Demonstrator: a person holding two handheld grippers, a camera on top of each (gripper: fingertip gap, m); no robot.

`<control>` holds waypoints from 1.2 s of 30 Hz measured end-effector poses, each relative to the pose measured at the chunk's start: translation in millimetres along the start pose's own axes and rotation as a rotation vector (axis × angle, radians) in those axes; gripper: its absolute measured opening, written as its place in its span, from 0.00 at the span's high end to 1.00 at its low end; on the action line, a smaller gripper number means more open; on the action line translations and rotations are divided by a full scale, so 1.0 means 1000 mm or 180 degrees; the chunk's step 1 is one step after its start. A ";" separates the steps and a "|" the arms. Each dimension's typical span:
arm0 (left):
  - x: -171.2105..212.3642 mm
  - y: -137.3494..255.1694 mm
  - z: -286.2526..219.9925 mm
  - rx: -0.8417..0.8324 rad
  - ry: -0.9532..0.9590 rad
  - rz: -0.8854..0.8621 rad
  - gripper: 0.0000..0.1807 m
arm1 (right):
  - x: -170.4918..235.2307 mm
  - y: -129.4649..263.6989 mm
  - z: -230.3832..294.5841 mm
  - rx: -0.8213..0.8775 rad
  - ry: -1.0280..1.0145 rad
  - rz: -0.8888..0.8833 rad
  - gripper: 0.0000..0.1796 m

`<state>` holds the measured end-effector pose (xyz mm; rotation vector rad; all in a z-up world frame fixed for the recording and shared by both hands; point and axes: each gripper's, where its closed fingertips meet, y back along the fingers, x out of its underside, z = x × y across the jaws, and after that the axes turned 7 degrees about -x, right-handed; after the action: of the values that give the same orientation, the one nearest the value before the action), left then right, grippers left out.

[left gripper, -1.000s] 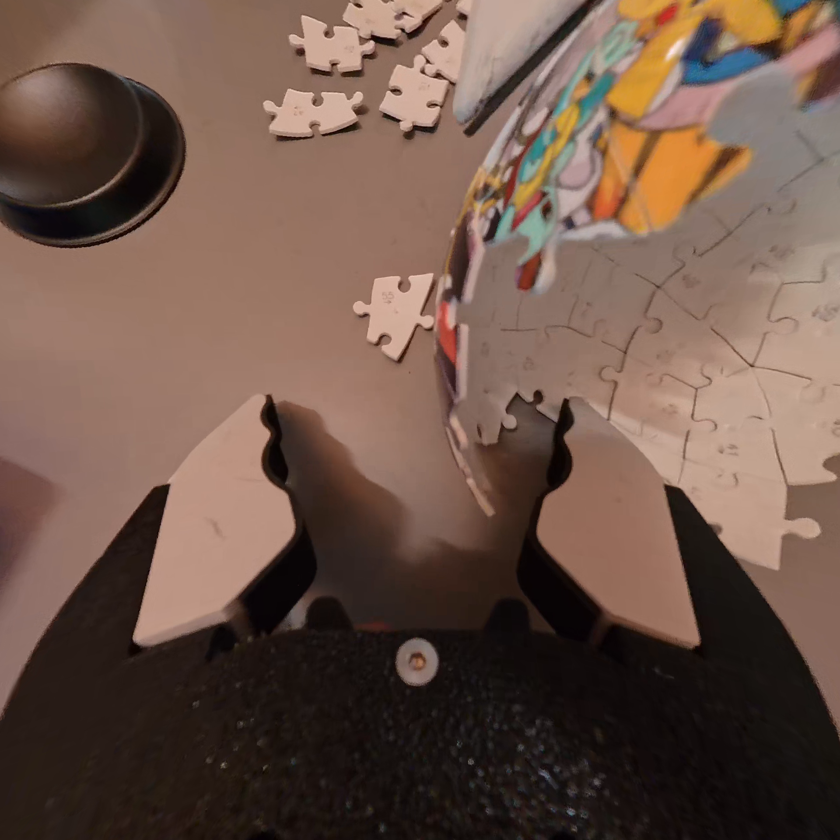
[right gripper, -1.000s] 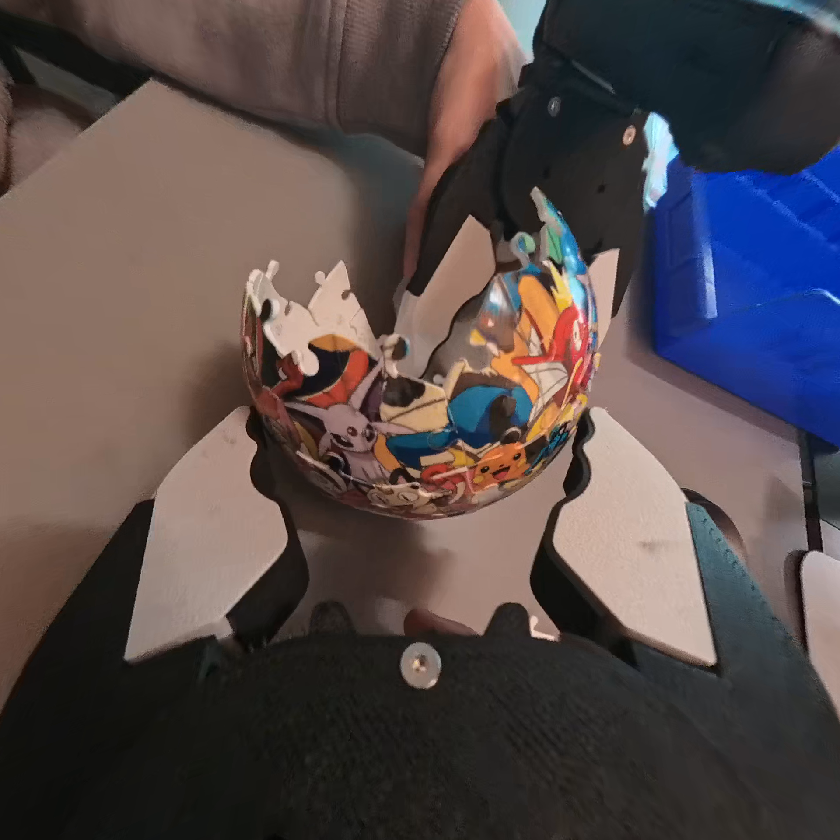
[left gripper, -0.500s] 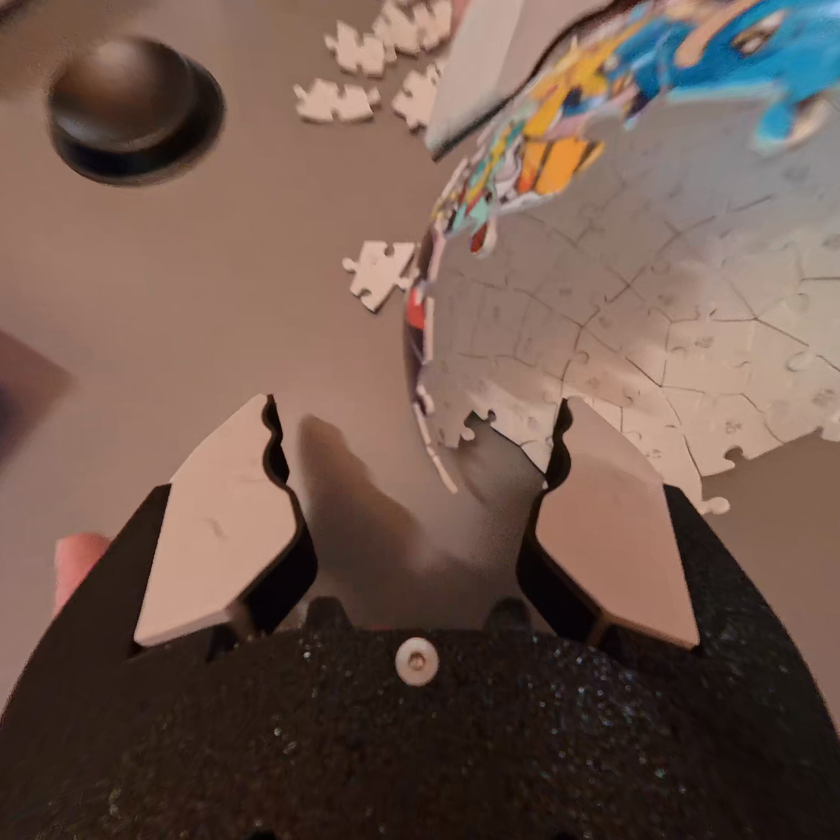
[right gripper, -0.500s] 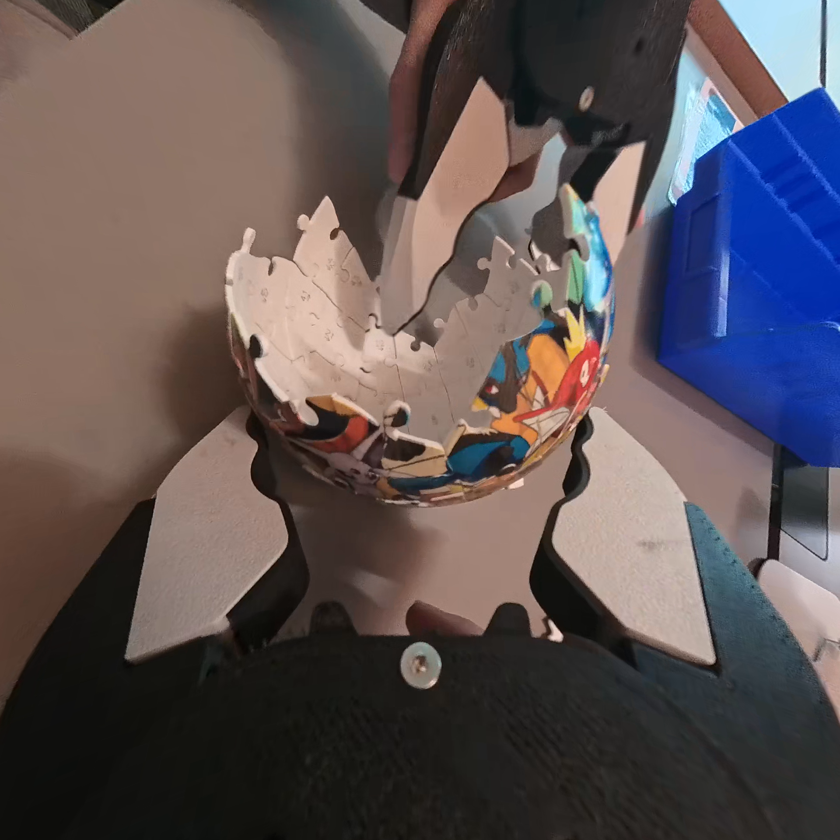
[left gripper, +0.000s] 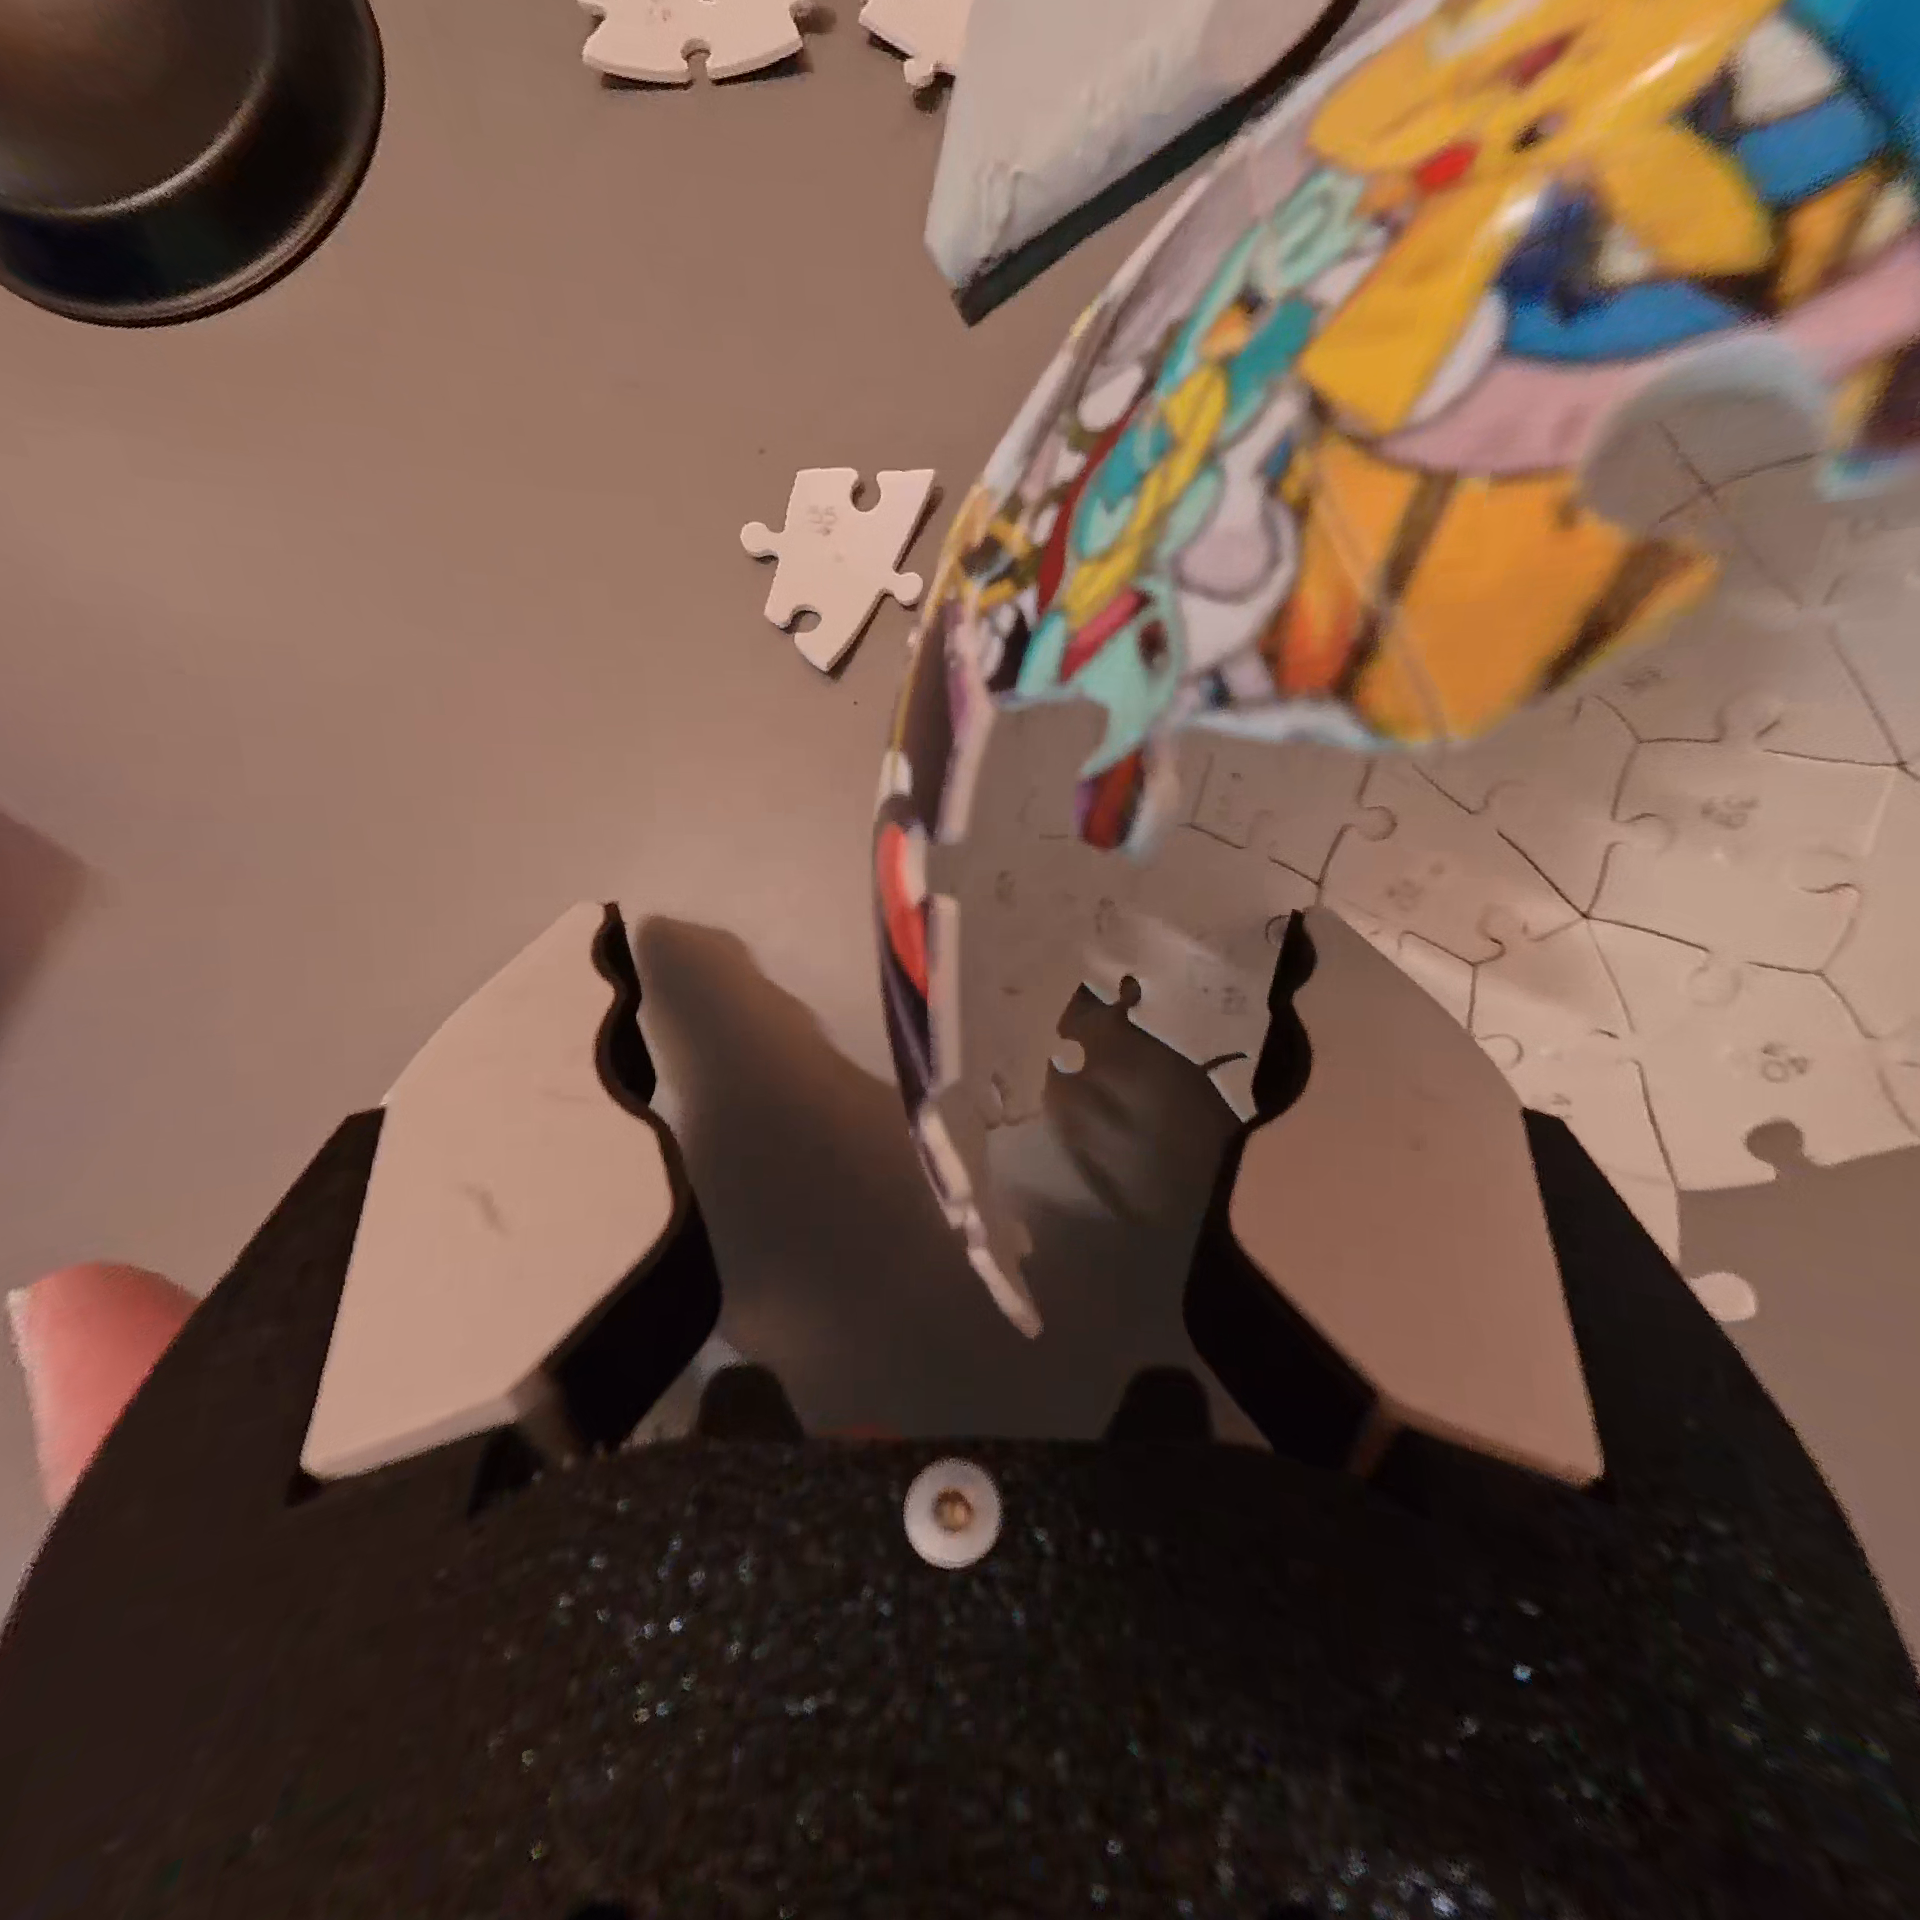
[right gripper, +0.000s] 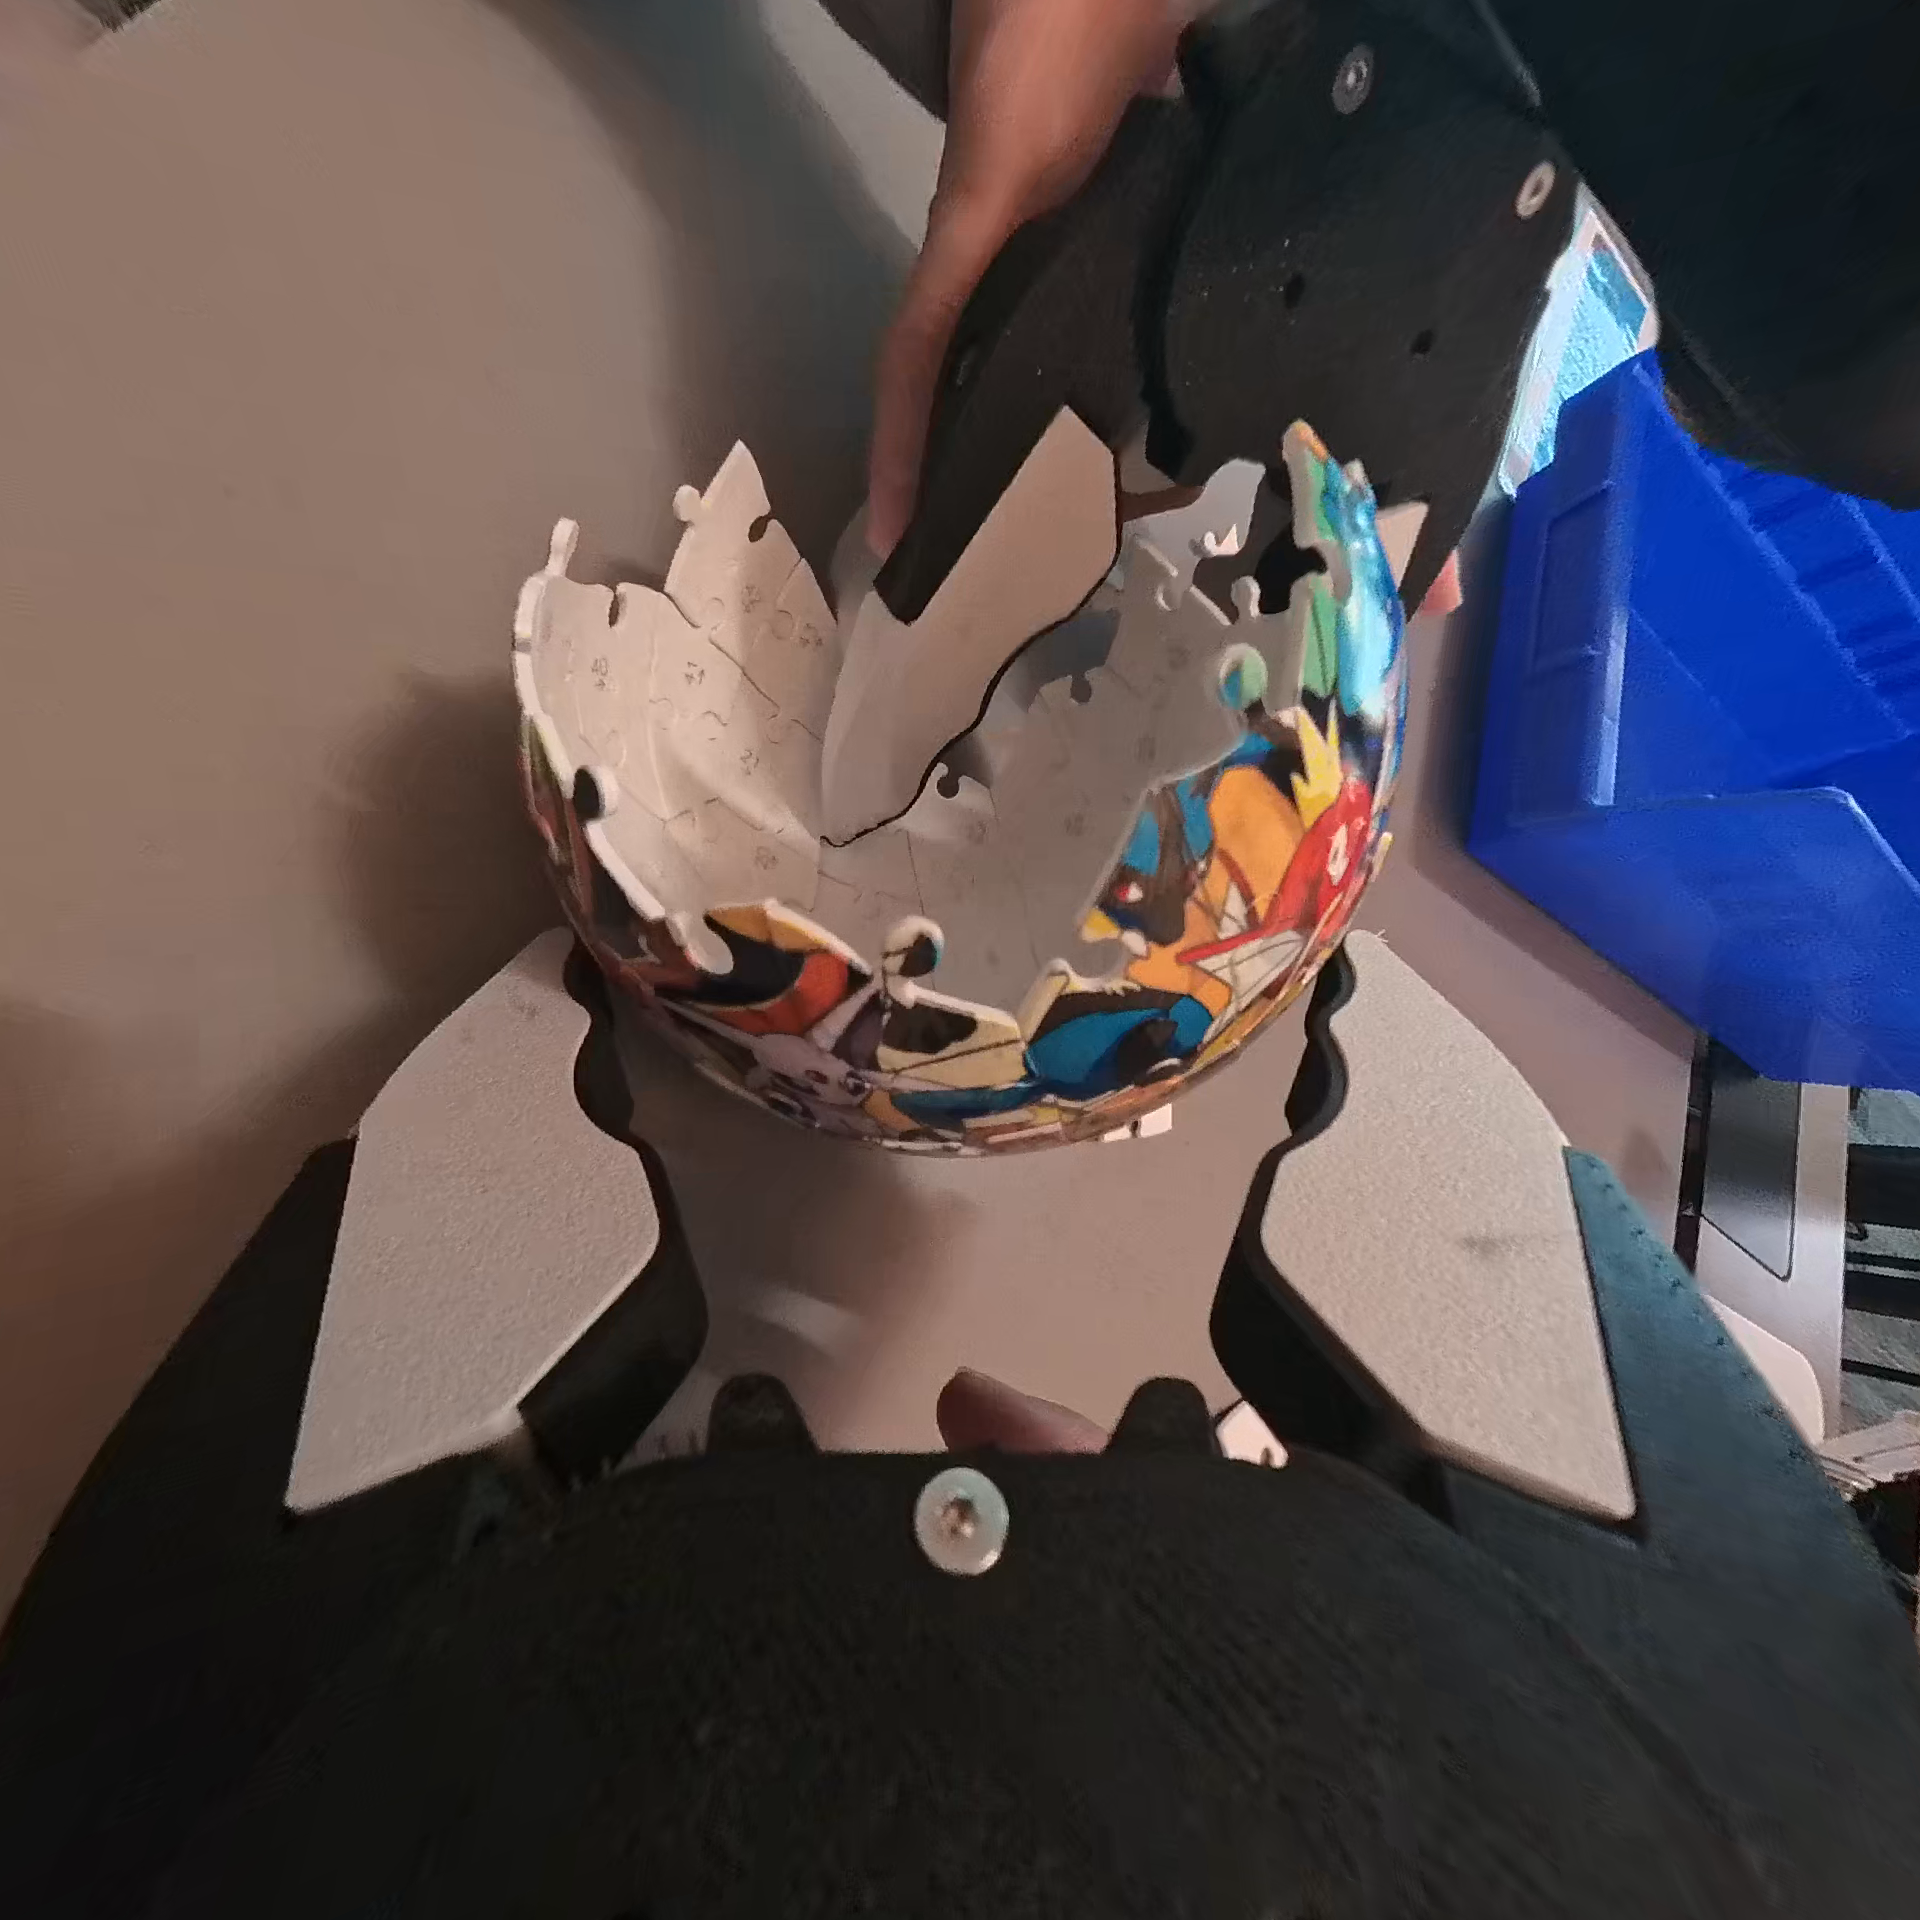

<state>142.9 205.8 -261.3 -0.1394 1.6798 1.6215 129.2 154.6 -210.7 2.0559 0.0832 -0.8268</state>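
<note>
Puzzle shell (right gripper: 966, 914) between right tool's (right gripper: 956, 987) fingers, blue bin (right gripper: 1704, 790) crowding right, bare table (right gripper: 260, 416) left

Small printed numbers stand on the white backs of the pieces inside the half-built puzzle ball (right gripper: 748, 727), and on the loose puzzle piece (left gripper: 840, 566) lying face down on the bench (left gripper: 416, 623) just beside that ball (left gripper: 1558, 883); no other writing is legible.

Likely a workroom; grey table (right gripper: 260, 520), blue storage bins (right gripper: 1704, 790) beside it.
</note>
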 end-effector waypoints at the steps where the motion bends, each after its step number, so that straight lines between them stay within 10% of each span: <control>1: 0.000 0.000 -0.001 0.0015 -0.0004 0.0006 0.37 | -0.001 0.000 0.000 0.0000 0.0006 -0.0014 0.30; 36: 0.033 0.025 0.020 -0.0228 0.0002 0.0236 0.37 | -0.034 -0.001 0.001 0.1165 -0.0010 -0.0576 0.34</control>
<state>114.8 241.6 -257.8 -0.1142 1.6453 1.7375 102.2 162.7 -191.7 2.4163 0.1253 -1.0158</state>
